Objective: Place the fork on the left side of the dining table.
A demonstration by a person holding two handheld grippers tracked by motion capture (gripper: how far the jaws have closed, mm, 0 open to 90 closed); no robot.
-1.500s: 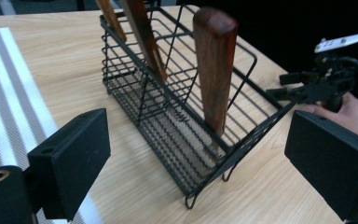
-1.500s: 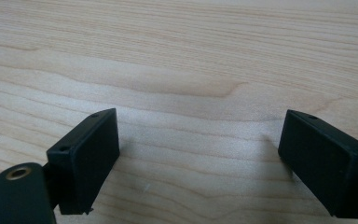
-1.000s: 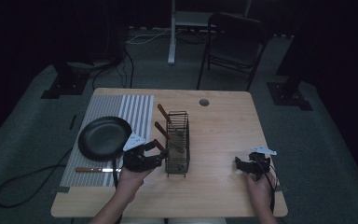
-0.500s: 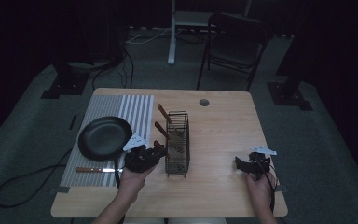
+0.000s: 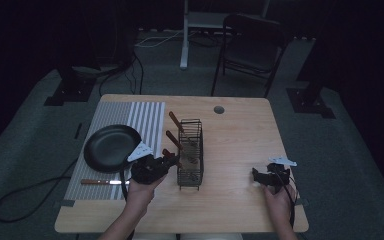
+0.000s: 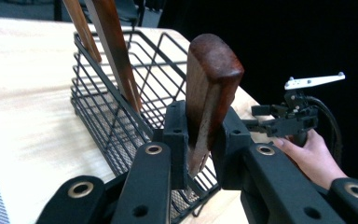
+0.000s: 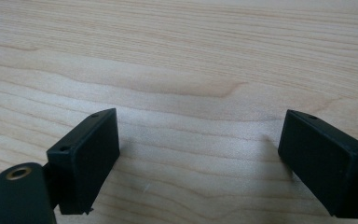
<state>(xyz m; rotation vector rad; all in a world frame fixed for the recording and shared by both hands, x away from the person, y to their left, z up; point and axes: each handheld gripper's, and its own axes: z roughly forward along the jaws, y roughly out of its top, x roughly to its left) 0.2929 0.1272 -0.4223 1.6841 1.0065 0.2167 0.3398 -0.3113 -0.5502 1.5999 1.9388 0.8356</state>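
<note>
Wooden tabletop [image 5: 240,135], dark room, one chair [image 5: 252,47]. One wire basket [image 5: 190,155], three wooden handles. Your left gripper [image 6: 204,140] just closed, pinching nearest handle [image 6: 209,88]; right gripper [image 7: 198,161] spread.

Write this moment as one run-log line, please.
left claw: shut on wooden handle | wire basket: holds it | right claw: open above table

The left gripper [image 6: 200,140] has just been closing: a second ago its jaws stood apart beside the wire basket [image 5: 190,155]; now they clamp the nearest wooden handle [image 6: 209,88], which stands in the basket's near end. The pads press the handle from both sides.
</note>
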